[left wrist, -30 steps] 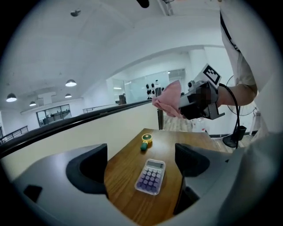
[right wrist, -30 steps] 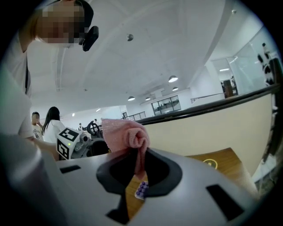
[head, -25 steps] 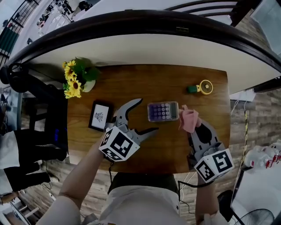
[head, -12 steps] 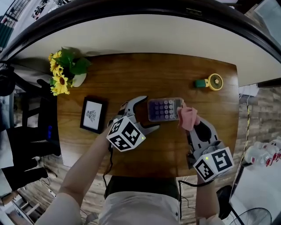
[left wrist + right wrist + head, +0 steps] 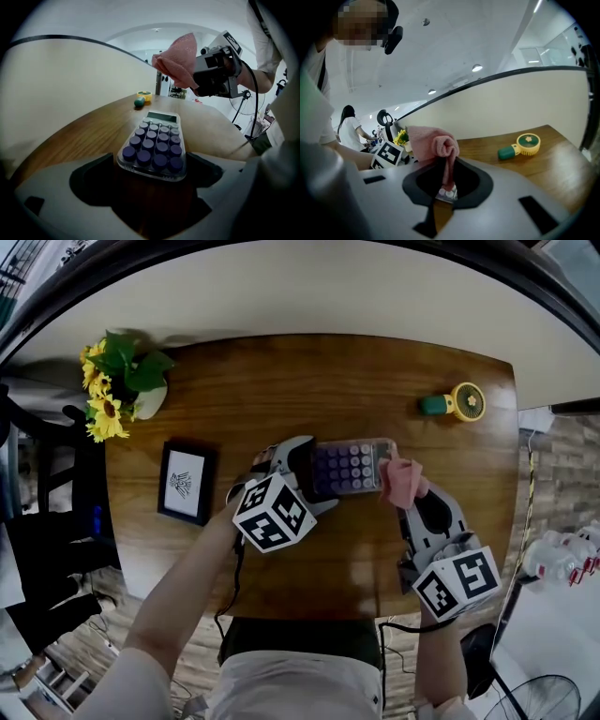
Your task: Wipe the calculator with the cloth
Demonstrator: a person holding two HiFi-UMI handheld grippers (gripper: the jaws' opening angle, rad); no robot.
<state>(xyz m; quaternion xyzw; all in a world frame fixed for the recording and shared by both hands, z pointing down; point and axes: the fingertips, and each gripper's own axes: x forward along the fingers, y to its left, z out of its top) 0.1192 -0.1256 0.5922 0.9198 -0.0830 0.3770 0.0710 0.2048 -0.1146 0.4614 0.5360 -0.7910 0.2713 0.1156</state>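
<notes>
Clear-cased, purple-keyed calculator [image 5: 349, 467]; bunched pink cloth [image 5: 403, 480]

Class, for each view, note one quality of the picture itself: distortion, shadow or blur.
Head view: fisheye bends the table edge into an arc. Left gripper view: dark vignetted corners, jaws in shadow, calculator sharp. Right gripper view: cloth clear, mosaic patch top left.
</notes>
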